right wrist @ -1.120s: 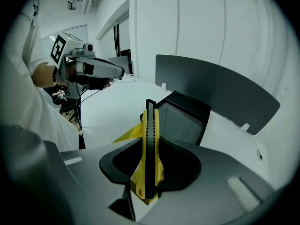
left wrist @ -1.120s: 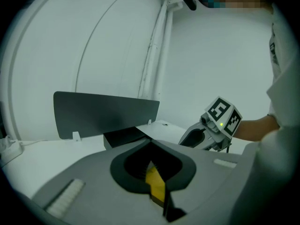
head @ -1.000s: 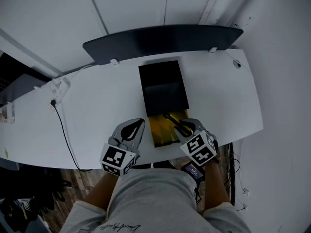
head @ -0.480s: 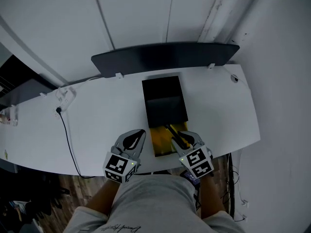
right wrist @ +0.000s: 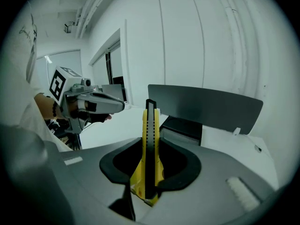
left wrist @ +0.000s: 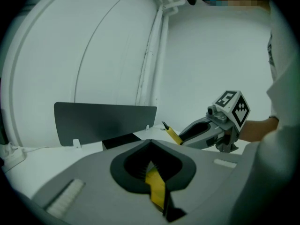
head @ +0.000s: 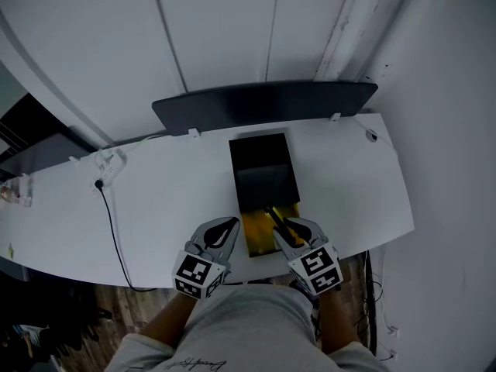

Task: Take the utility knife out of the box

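The box lies open on the white table, its black lid [head: 263, 157] at the far end and its yellow tray [head: 260, 239] near me. My right gripper [head: 285, 229] is shut on the yellow and black utility knife [head: 276, 218] and holds it above the tray's right side. In the right gripper view the knife [right wrist: 150, 121] stands upright between the jaws. My left gripper [head: 235, 223] sits at the tray's left edge. Its tips meet, with a thin yellow strip [left wrist: 156, 186] of the box between the jaws. From the left gripper view the knife tip [left wrist: 170, 132] pokes out of the right gripper [left wrist: 185, 134].
A dark curved panel [head: 263, 103] stands along the table's far edge against the wall. A black cable [head: 112, 223] runs from a socket block [head: 108, 163] at the left over the front edge. The table's front edge [head: 139, 273] is right under my hands.
My right gripper has lifted upward with the knife, raising it off the yellow tray. The left gripper has stayed at the tray's left edge.
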`<state>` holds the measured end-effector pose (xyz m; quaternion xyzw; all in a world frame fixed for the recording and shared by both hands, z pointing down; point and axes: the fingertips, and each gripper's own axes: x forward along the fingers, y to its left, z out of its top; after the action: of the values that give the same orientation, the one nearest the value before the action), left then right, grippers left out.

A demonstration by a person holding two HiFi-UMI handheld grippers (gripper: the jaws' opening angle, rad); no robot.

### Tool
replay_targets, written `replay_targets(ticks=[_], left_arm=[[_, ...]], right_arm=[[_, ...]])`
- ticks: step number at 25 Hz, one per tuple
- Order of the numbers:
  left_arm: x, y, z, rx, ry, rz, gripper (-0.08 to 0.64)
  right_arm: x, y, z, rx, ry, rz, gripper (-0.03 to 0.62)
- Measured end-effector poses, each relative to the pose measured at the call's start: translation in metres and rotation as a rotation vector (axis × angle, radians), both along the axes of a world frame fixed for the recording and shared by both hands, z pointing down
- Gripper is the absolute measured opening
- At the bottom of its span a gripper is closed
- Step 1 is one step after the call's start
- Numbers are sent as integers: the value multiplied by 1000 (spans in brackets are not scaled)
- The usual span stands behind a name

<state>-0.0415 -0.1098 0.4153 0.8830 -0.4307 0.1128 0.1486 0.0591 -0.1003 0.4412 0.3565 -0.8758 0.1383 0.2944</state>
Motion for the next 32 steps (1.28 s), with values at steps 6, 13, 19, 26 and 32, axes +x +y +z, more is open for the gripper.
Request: replay_targets(ticks=[6, 13, 19, 26, 32], left_arm=[[3, 2, -3, 7, 5, 7, 0], [7, 1, -8, 16, 1, 18, 0], [7, 4, -8, 17, 0, 18, 0], [9, 6, -7, 12, 3, 24, 0], [8, 6, -7, 13, 5, 24, 1]], right_arm=[[-3, 2, -12, 19, -29, 7, 130], [-6, 3, -11, 22, -30, 3, 131], [-4, 6, -9, 16, -25, 8, 130], [-5, 8, -9, 13, -26, 13, 130], [-5, 8, -9, 12, -30, 19, 130]])
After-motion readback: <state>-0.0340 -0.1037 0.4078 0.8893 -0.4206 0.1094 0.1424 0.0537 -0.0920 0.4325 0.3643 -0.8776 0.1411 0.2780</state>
